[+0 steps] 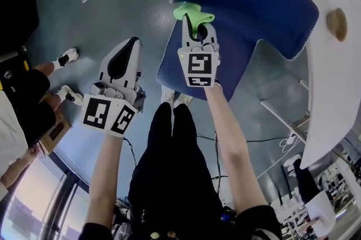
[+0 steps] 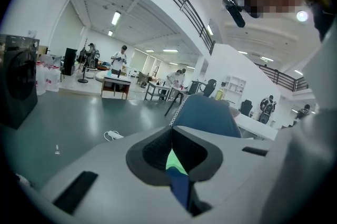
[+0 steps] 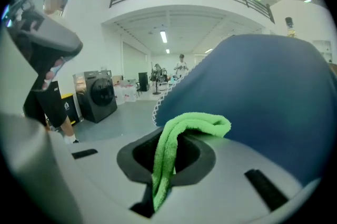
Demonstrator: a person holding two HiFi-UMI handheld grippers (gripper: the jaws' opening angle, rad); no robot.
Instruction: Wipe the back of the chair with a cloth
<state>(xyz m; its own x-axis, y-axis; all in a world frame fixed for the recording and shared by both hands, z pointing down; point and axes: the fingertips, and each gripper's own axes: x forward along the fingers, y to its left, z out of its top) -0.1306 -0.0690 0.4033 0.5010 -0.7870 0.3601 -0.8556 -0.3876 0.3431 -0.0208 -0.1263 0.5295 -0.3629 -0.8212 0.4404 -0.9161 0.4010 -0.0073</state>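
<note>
Chair (image 1: 248, 1), blue, with a green cloth (image 1: 194, 12) at the edge of its back
Head view: right gripper (image 1: 198, 29) holds the cloth at the chair's white-stitched edge; left gripper (image 1: 133, 44) hangs beside it, clear of the chair. Left gripper view: jaws closed together, nothing between, chair (image 2: 208, 115) beyond. Right gripper view: jaws pinched on the cloth (image 3: 176, 149), its folded top against the chair (image 3: 263, 112)

The head view looked steeply down; both gripper views looked out level. All three shared the blue fabric chair back (image 1: 248, 1), nearest in the right gripper view.
</note>
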